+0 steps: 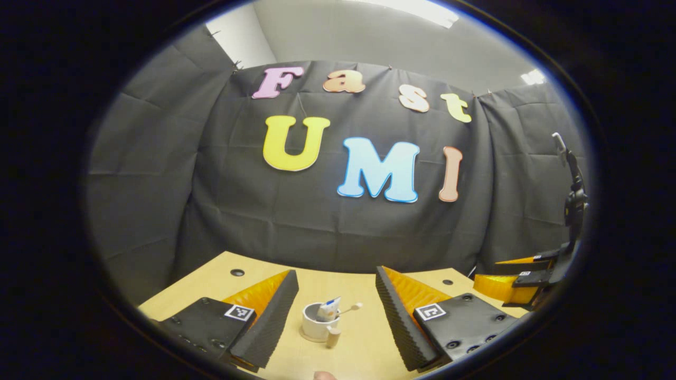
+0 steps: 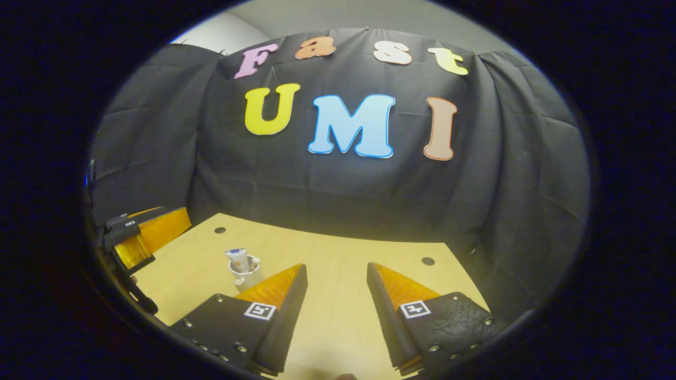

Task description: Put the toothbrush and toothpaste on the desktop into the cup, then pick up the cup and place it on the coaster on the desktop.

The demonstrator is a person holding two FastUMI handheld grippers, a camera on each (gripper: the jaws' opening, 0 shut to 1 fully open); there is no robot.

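Standing on the desktop [image 1: 364, 343], the cup [image 1: 317, 322] holds the toothpaste [image 1: 329, 309] and toothbrush [image 1: 348, 308]; its base hides any coaster, tube print unreadable. Left gripper [image 1: 336, 309] and right gripper [image 2: 336, 303] fingers apart, empty.

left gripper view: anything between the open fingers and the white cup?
Nothing: bare light wooden desktop separates the left gripper from the white cup holding toothpaste tube and toothbrush, in left gripper view.
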